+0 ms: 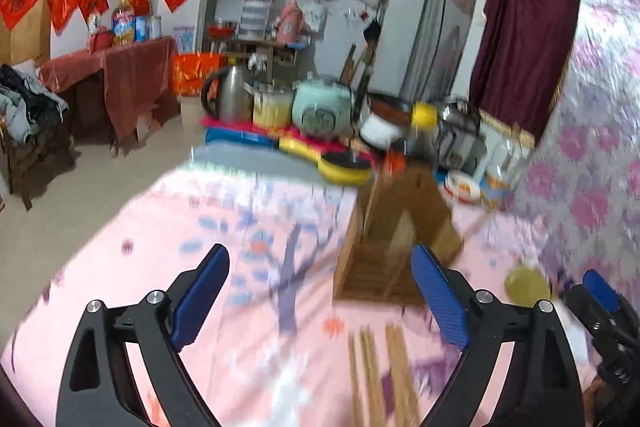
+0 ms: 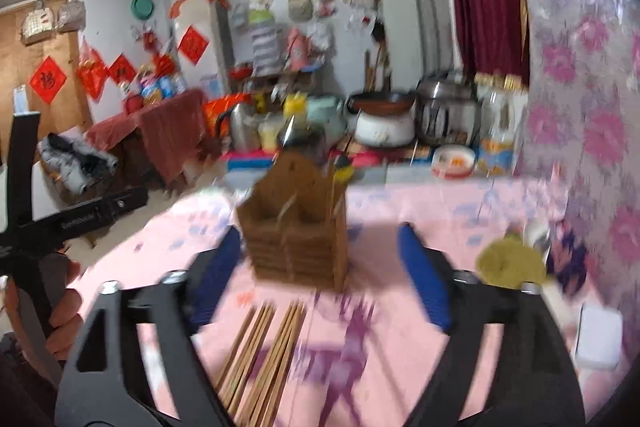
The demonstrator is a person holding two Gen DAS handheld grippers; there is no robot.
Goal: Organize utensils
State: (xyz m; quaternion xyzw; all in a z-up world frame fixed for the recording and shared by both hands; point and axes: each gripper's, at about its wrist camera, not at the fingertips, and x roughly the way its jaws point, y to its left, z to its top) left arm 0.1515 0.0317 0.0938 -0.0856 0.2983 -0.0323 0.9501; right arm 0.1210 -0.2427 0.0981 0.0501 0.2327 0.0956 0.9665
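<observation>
Both pairs of jaws stood wide apart with nothing between the blue pads.

Left gripper (image 1: 320,301): empty, poised above the pink cloth (image 1: 160,247), short of the wooden holder (image 1: 394,227) and slightly to its left.

Right gripper (image 2: 320,273): empty, also short of the holder (image 2: 298,227), which showed between its spread fingers but clear of them.

Holder: upright on the cloth (image 2: 440,211), slatted front, divided into compartments; thin sticks rose from it, though the blur hid which compartment.

Chopsticks (image 2: 262,355): two loose bundles lying flat on the cloth, on the near side of the holder, just apart from it. The left wrist view showed them (image 1: 380,375) under the gap of the left gripper.

Green spoon (image 2: 510,265): lying to the right of the holder, well apart from it, pale handle toward the viewer. It appeared in the left view too (image 1: 526,287).

White box (image 2: 600,337): flat on the cloth, right of the holder, nearer than the spoon.

Pots, a kettle and bottles: crowded behind the holder at the far edge.
</observation>
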